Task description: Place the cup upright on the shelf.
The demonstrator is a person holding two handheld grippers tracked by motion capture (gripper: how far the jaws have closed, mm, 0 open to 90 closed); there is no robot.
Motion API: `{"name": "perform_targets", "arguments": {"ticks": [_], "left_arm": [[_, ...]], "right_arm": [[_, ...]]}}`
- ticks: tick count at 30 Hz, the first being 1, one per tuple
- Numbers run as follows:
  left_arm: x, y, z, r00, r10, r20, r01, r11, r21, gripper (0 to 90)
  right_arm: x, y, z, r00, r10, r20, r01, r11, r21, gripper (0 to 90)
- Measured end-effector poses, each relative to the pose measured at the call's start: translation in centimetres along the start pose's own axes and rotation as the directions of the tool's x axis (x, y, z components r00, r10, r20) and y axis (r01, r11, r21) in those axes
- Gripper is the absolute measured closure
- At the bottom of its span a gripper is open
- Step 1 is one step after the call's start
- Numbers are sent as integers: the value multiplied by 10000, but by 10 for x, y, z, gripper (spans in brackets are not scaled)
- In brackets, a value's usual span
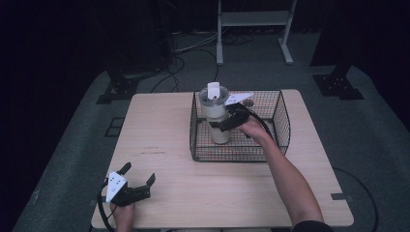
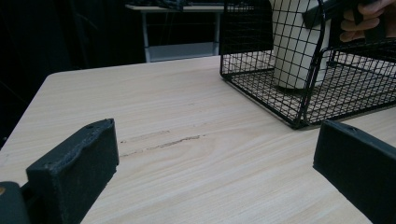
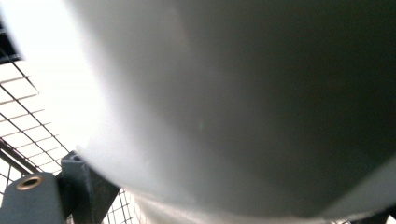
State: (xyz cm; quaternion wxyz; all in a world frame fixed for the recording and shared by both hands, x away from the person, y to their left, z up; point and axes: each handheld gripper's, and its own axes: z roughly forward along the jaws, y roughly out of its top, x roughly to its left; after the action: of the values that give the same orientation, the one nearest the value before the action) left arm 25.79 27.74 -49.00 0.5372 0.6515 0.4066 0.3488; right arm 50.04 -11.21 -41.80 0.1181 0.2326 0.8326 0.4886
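The white tumbler (image 1: 215, 116) is stood upright inside the wire basket (image 1: 280, 121) and is pinched at its side by the right gripper (image 1: 223, 124). The left gripper (image 1: 138, 175) is rested with jaws spread above the table (image 1: 159, 145), well apart from the basket. Placement appears nearly done; only release is judged to be left.

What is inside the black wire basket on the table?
A tall white tumbler stands upright inside the wire basket, with the right tongs closed around it. The basket floor beneath the tumbler is covered.

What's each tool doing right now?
Left tool: open, holding nothing, low over the table.
Right tool: shut on the white tumbler standing in the wire basket.
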Motion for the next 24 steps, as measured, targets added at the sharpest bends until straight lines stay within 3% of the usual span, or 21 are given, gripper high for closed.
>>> {"name": "perform_targets", "arguments": {"ticks": [12, 18, 24], "left_arm": [[0, 0, 0, 10000, 29, 11, -29, 10000, 14, 0], [-1, 0, 0, 10000, 28, -18, -28, 10000, 38, 0], [-1, 0, 0, 10000, 29, -20, -29, 10000, 36, 0]], "right_arm": [[1, -6, 0, 9999, -104, 14, 104, 9999, -126, 92], [2, -6, 0, 9988, -478, -51, 478, 9988, -111, 91], [-2, -9, -2, 9994, -321, -121, 320, 9994, -136, 91]]}}
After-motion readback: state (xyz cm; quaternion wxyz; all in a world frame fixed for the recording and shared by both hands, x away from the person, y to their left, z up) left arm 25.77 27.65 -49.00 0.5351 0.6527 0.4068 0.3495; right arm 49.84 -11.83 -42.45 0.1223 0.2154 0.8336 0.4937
